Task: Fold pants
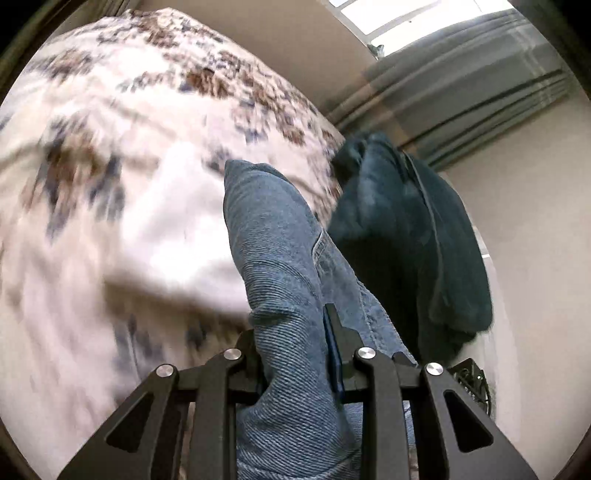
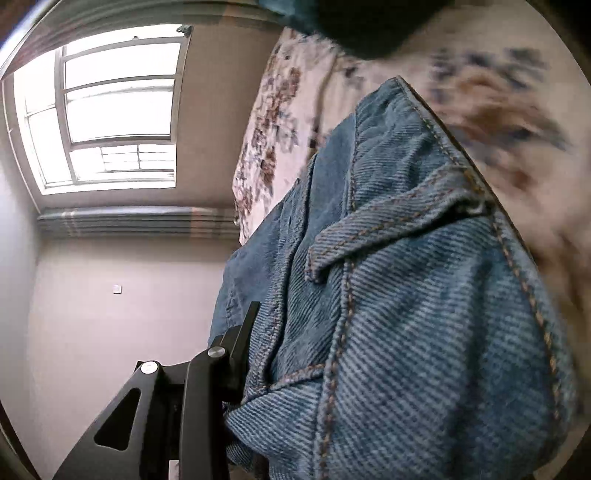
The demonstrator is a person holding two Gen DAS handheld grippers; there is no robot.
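Blue denim pants (image 1: 273, 236) rise out of my left gripper (image 1: 291, 326), which is shut on a bunched fold of the cloth; both black fingers (image 1: 334, 332) show, one on each side of it. In the right wrist view the waistband, with a belt loop and orange stitching, fills the right half as pants (image 2: 406, 295). My right gripper (image 2: 332, 321) is shut on this thick denim. Only its left finger (image 2: 245, 332) shows, since the cloth covers the other. Both grippers hold the pants up off the bed.
A bed with a floral sheet (image 1: 129, 166) (image 2: 273, 122) lies beneath, blurred by motion. A dark teal blanket (image 1: 406, 240) (image 2: 351, 26) is heaped at its edge. Beyond the bed are a window (image 2: 118, 110), grey curtains (image 1: 461, 99) and bare walls.
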